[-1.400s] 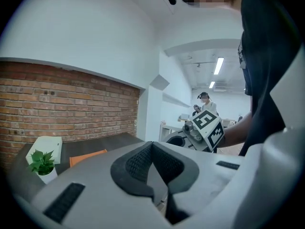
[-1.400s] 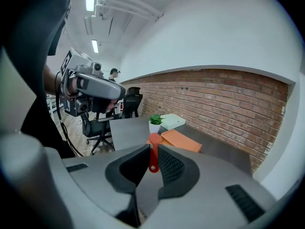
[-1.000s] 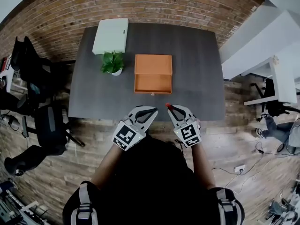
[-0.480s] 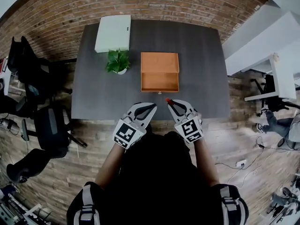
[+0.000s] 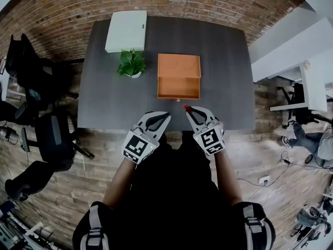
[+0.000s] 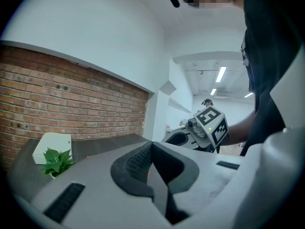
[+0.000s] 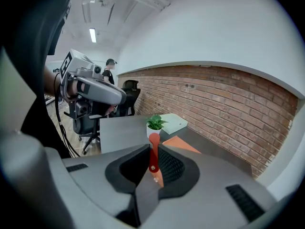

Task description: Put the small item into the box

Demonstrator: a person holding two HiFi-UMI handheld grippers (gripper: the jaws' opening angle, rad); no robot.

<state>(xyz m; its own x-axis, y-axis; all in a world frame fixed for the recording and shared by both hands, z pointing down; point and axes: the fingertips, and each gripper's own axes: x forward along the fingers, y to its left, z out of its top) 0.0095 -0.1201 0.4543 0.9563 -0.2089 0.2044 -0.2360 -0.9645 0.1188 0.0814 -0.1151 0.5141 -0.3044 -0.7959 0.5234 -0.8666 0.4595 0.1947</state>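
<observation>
Dark table, plant by box, right gripper pinching red item, left gripper closed.

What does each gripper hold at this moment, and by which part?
The right gripper pinches the small red item by one end; its other end sticks out. The left gripper holds nothing.

In the head view I see only the red tip of the small item past the right tool; its shape is too small to tell. In the right gripper view its lower end is buried between the closed jaws. In the left gripper view the left tool blocks nearly all of the box.
</observation>
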